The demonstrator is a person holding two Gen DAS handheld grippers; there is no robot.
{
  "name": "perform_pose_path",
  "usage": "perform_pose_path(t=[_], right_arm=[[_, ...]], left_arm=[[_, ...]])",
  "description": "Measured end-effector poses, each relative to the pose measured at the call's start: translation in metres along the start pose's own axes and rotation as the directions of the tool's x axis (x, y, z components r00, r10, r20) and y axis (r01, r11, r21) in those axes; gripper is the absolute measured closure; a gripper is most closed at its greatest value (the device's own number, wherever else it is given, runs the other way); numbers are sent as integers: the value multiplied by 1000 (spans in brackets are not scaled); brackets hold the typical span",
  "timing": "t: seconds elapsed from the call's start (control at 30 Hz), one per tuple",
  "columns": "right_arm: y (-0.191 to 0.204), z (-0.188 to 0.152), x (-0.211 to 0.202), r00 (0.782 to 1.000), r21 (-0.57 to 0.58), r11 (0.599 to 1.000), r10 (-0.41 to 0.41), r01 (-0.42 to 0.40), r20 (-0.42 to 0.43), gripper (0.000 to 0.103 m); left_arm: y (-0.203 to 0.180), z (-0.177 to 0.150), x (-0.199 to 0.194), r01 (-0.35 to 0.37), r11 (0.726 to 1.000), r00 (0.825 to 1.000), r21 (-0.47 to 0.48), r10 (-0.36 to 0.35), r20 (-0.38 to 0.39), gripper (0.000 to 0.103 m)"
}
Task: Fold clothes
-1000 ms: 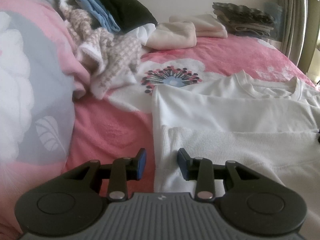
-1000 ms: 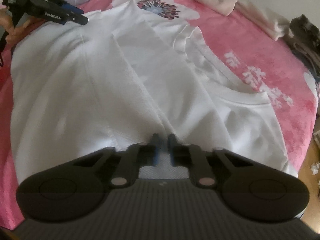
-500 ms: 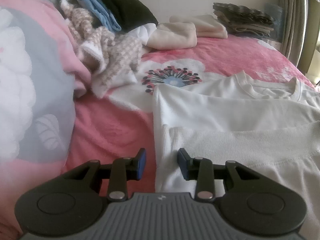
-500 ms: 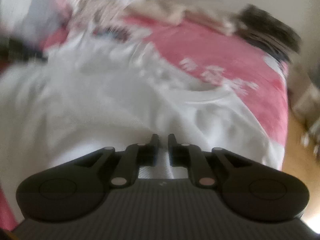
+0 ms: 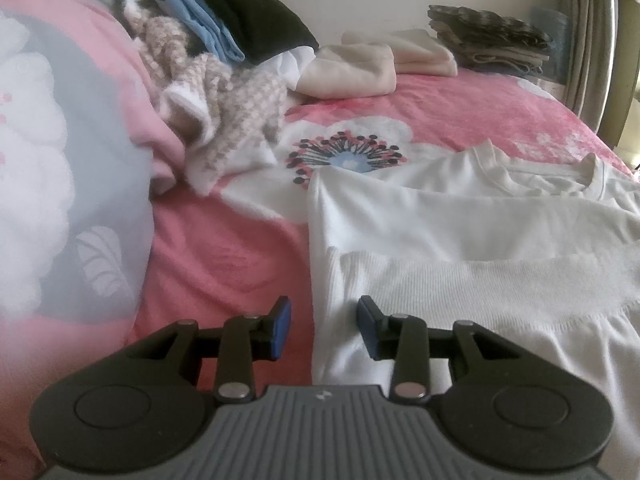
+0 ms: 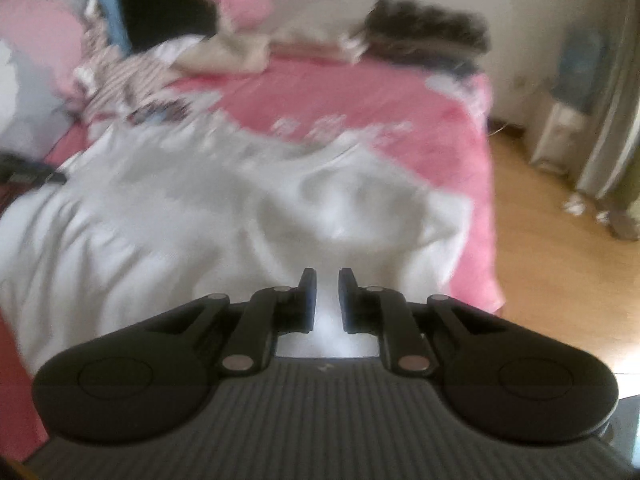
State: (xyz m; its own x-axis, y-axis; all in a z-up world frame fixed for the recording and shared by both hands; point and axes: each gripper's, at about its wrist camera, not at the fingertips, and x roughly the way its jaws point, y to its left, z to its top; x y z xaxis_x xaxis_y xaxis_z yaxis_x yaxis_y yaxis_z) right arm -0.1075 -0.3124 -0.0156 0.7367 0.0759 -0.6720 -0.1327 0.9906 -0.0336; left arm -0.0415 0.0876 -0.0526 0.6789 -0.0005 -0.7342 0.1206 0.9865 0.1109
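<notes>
Your white shirt (image 5: 460,232) lies spread on the pink floral bedspread (image 5: 224,256), folded piles beyond it by the wall; wooden floor (image 6: 552,248) flanks the bed. Your left gripper (image 5: 323,322) straddles the shirt's edge, unclenched. Your right gripper (image 6: 327,294) has just been opening, slightly parted; blur hides whether cloth is pinched.

We're in soft daylight, coming from the curtain side at the right; the wooden floor (image 6: 560,300) glares at the lower right edge. Our left wrist view is fairly sharp, though the pillow (image 5: 60,200) close by is hazy. Our right wrist view smears with motion blur; the white shirt (image 6: 200,220) loses its texture. Fisheye bending curves both edges.
</notes>
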Motion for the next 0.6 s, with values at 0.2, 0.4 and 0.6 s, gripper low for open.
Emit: perform_pose_path(t=[0.2,0.4,0.6], right_arm=[[-5,6,2,996,-142,986,-81,85,29,83],[-11,-2,21,994,-112,989,-101,95,-49,87],[-26,-8,21,994,20,994,-111,111,-7,103]], left_arm=[[-1,-2,-1,-5,1000,1000,-2,5,1,64],[0,-2,0,-3,1000,1000,4,3,1,64],[-1,-2,0,-4,1000,1000,9,4,4,64]])
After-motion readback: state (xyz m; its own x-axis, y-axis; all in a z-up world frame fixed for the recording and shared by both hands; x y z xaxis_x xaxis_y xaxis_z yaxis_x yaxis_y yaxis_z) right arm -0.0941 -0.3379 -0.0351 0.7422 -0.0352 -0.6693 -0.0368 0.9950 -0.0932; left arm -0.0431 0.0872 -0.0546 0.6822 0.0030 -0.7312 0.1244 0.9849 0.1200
